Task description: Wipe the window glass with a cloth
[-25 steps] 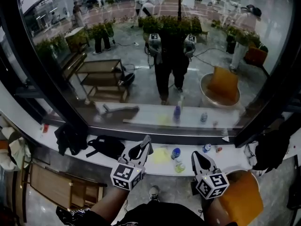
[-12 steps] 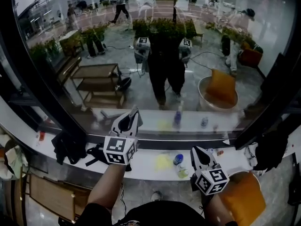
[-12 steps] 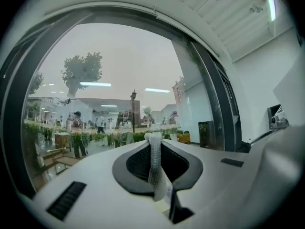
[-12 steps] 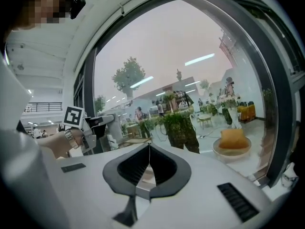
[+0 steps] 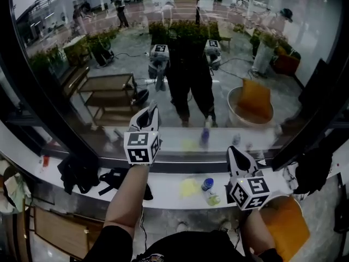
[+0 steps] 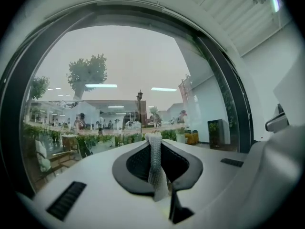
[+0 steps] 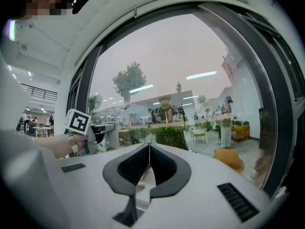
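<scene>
p1: left gripper (image 5: 147,115) has gone up since a sec ago, from low centre of the head view to mid-left. tips now sit in front of the lower part of the window glass (image 5: 234,59). right gripper (image 5: 235,156) barely shifted, low right over the sill (image 5: 163,192).
p2: glass first then. touching it yet?
p1: can't tell contact. big pane, fills most of the frame, lots of reflections.
p2: jaws?
p1: left ones pinched on a thin strip of pale mesh cloth (image 6: 153,163), only a narrow bit pokes past the tips. right ones pressed together w/ nothing btwn.
p2: so, risks?
p1: imo the main one: so little cloth sticks out that hard jaw tips, not fabric, could rub the pane & scratch or smear it. 2nd: it's a thin pinch, so drag on the glass may pull the strip out & it'd drop to the sill near the bottles (image 5: 206,184). also a narrow strip covers little per pass, so streaks / missed patches are likely.
</scene>
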Tool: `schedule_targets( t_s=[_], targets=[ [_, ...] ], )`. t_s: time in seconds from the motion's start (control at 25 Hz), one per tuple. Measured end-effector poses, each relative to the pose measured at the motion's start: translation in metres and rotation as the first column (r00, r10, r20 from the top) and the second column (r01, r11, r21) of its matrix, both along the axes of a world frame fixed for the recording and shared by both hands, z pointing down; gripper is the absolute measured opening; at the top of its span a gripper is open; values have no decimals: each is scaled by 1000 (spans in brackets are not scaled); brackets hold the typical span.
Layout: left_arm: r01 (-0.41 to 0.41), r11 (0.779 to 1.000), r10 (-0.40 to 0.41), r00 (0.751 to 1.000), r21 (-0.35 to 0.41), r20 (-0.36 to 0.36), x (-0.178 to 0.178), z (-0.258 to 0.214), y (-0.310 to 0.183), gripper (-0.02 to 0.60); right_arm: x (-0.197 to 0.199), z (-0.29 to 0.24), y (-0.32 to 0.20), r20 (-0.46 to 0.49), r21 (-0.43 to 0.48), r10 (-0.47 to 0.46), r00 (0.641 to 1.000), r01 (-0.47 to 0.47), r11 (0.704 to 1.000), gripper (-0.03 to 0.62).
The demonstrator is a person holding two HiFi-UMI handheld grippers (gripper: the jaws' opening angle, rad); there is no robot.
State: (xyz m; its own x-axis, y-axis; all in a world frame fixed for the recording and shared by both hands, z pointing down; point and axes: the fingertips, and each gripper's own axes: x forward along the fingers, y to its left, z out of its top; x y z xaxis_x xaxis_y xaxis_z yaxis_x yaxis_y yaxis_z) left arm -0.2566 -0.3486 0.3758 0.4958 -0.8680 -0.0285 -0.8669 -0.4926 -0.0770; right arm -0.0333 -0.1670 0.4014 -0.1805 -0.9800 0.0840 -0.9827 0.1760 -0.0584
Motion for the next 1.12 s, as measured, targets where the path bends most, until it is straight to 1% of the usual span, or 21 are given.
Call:
schedule_targets(
  t_s=[0.12, 0.24, 0.4, 0.52, 0.6, 0.68, 0.84, 1.0, 1.12],
  targets=[
    [27, 1000, -27, 1000, -13, 2, 4, 1, -15, 34, 10, -20, -11, -13, 39, 12, 1000, -11, 999, 29],
    [66, 998, -66, 998, -21, 18, 5, 3, -28, 34, 18, -30, -18, -14, 56, 13, 1000, -12, 998, 29],
    [144, 989, -143, 989, -31, 35, -1, 10, -43, 34, 27, -27, -23, 7, 46, -4, 1000, 4, 999, 29],
    [192, 980, -191, 981, -46, 20, -3, 13, -54, 34, 34, -26, -27, 10, 36, -19, 1000, 18, 999, 29],
    [209, 976, -209, 978, -53, 4, -2, 11, -61, 34, 36, -27, -31, 9, 29, -31, 999, 31, 999, 29],
    [210, 976, -211, 978, -54, -6, 6, 9, -68, 34, 42, -28, -36, 8, 27, -38, 999, 38, 999, 29],
    [187, 981, -188, 982, -56, -14, 36, 11, -73, 34, 62, -28, -46, 9, 35, -35, 999, 34, 999, 29],
    [162, 985, -163, 986, -66, -22, 41, 7, -80, 34, 62, -38, -62, 9, 40, -19, 1000, 19, 999, 29],
    [138, 988, -140, 990, -65, -20, 61, 10, -79, 34, 78, -40, -75, 6, 47, -7, 1000, 7, 999, 29]
  ],
)
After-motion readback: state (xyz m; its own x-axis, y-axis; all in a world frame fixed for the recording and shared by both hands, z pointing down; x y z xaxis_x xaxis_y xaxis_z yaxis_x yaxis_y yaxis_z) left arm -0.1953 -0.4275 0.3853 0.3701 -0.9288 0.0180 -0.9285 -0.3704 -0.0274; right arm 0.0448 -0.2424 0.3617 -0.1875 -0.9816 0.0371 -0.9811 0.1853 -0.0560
